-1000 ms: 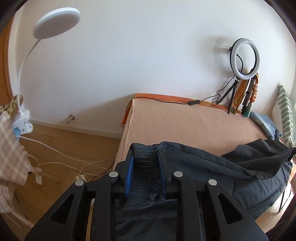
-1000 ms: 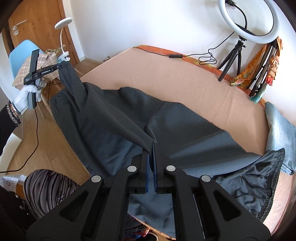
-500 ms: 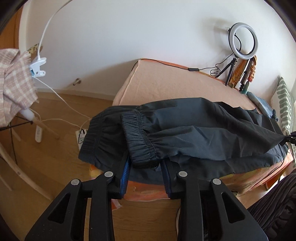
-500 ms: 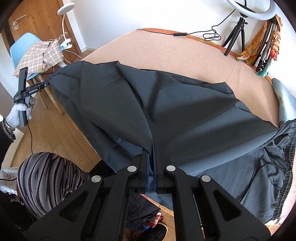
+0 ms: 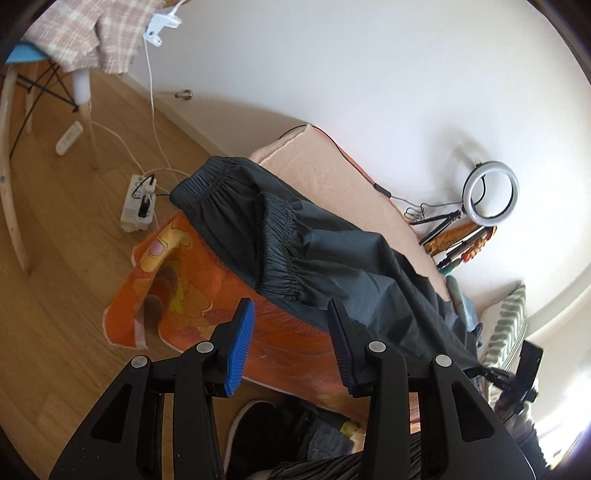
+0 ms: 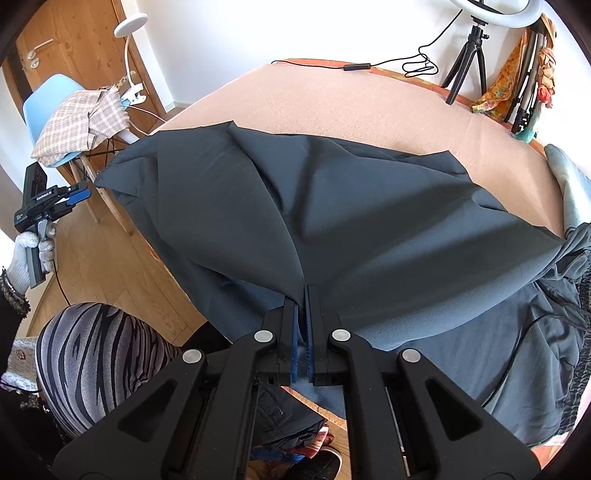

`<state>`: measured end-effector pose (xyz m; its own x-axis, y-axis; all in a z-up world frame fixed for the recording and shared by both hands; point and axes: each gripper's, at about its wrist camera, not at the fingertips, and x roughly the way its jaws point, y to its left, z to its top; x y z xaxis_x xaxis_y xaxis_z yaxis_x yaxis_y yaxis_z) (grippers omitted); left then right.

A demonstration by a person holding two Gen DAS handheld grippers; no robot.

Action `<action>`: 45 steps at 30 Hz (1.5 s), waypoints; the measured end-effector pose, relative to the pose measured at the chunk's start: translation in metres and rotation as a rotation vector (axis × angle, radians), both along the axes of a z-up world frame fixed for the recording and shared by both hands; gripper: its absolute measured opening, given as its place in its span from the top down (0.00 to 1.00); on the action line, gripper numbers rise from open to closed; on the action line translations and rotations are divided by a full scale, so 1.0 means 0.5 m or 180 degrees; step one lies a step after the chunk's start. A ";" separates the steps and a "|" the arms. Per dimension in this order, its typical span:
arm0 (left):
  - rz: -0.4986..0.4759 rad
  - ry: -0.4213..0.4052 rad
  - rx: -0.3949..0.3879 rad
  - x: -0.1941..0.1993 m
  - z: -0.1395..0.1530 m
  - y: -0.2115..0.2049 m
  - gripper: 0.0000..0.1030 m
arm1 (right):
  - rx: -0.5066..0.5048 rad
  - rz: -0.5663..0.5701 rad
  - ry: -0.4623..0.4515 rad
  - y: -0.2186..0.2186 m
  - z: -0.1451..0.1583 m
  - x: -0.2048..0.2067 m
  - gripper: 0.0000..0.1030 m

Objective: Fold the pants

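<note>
Dark pants pinched by the downward-tilted right claw; left claw opening, empty.

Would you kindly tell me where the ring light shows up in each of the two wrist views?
Left wrist view: the ring light stands at the right, against the wall beyond the bed.
Right wrist view: it is at the top right, cut by the edge.
Shared landmark: the dark pants.

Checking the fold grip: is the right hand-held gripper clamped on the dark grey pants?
Yes, the right hand-held gripper pinches the dark grey pants fabric between shut jaws.
</note>
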<state>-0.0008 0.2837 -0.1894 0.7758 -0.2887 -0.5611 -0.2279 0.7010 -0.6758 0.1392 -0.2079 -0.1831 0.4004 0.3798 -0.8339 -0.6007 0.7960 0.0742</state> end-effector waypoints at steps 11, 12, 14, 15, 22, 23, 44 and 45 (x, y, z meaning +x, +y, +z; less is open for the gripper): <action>0.0356 0.0179 -0.0757 0.059 -0.022 -0.010 0.56 | 0.0037 -0.0015 -0.0046 0.009 0.004 0.004 0.96; 0.0394 0.0192 -0.0798 0.063 -0.027 -0.007 0.56 | 0.0036 -0.0014 -0.0045 0.009 0.003 0.004 0.96; 0.0480 0.0242 -0.0803 0.070 -0.038 -0.001 0.59 | 0.0039 -0.0021 -0.0045 0.008 0.001 0.003 0.96; 0.0533 0.0251 -0.0794 0.071 -0.042 0.002 0.59 | 0.0036 -0.0024 -0.0050 0.007 0.001 0.003 0.96; 0.0479 0.0051 -0.0310 0.087 -0.011 0.003 0.95 | -0.0035 -0.0011 -0.0113 0.010 0.005 -0.003 0.96; 0.0458 -0.0003 -0.0253 0.090 0.001 0.003 0.95 | -0.0036 -0.0017 -0.0129 0.011 0.008 -0.003 0.96; 0.0247 0.0162 0.0019 0.115 -0.030 0.130 0.96 | -0.0135 0.0215 -0.0097 0.109 -0.001 -0.046 0.96; 0.0236 0.0228 0.0028 0.110 -0.047 0.128 0.96 | -0.0162 0.0229 -0.0042 0.111 -0.012 -0.049 0.96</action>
<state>0.0544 0.3475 -0.2129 0.7526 -0.2266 -0.6183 -0.3271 0.6863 -0.6496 0.1145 -0.1525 -0.1891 0.3848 0.3651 -0.8477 -0.6570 0.7534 0.0262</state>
